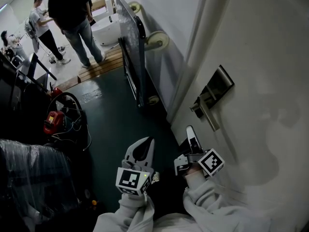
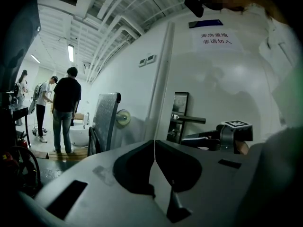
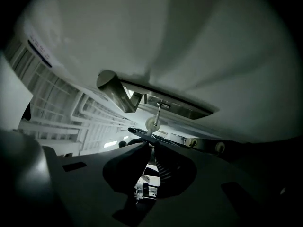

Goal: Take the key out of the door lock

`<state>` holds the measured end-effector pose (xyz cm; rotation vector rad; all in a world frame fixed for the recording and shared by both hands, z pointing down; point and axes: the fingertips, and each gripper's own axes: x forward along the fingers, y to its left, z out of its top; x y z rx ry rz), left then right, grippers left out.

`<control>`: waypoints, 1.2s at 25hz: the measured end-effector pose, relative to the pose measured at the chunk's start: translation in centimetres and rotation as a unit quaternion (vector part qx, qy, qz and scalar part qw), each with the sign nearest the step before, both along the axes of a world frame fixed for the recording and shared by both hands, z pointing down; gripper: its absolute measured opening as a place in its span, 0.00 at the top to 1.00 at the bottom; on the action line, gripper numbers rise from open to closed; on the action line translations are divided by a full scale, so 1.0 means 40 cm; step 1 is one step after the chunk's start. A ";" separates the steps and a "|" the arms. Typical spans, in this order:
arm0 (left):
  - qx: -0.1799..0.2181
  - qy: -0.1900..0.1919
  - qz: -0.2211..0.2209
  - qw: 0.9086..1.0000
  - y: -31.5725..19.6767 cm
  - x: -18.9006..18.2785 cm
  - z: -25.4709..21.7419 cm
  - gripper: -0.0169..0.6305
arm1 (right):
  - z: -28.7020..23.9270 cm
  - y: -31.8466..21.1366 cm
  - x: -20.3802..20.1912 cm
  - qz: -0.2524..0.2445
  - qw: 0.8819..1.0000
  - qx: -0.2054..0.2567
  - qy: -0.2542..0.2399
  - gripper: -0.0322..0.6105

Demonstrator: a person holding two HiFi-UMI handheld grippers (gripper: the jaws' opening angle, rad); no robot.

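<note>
Far left, a person in a black top [image 1: 71, 8] and another in white [image 1: 41, 21] stand past a slatted wooden pallet [image 1: 104, 64] on the dull, dark green floor [image 1: 116, 124]. A flat grey panel [image 1: 129, 37] on pale round wheels stands on edge by the wall. In the lower left corner is a crinkled bundle wrapped in plastic [image 1: 34, 173].

At centre, the left gripper [image 1: 146, 145], a white shell with dark inner faces, is held low and clear of the door, pointing forward from a soft pale grey sleeve [image 1: 130, 211]. Its marker cube [image 1: 131, 180] faces up. Its jaws meet tip to tip with nothing between them.

Just to its right, the right gripper [image 1: 190, 132] angles forward and up toward the smooth white door [image 1: 260, 81]. Its tips are close below the brushed metal lever handle [image 1: 208, 115] and the rectangular lock plate [image 1: 219, 83].

In the right gripper view, the key [image 3: 153, 123] is a slim metal shaft with a pale round head. It sits in the lock plate beneath the lever. The ribbed jaws are drawn in to a sliver and nip the lower edge of the key's head. The head view does not resolve the key.
</note>
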<state>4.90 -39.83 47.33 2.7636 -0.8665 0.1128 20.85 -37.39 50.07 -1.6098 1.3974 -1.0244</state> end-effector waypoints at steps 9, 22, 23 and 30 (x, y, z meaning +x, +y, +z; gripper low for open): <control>-0.009 -0.012 -0.001 1.000 -0.026 -0.002 0.018 0.94 | -0.015 -0.072 0.033 0.044 0.996 0.067 -0.045 0.77; -0.028 -0.017 -0.008 0.999 -0.041 -0.011 0.048 0.94 | -0.012 -0.135 0.105 0.106 0.987 0.101 -0.074 0.79; -0.028 -0.017 -0.009 0.999 -0.042 -0.012 0.048 0.94 | -0.012 -0.137 0.108 0.108 0.986 0.102 -0.074 0.79; -0.025 -0.020 -0.011 0.999 -0.054 -0.005 0.057 0.94 | -0.013 -0.147 0.122 0.119 0.985 0.106 -0.065 0.84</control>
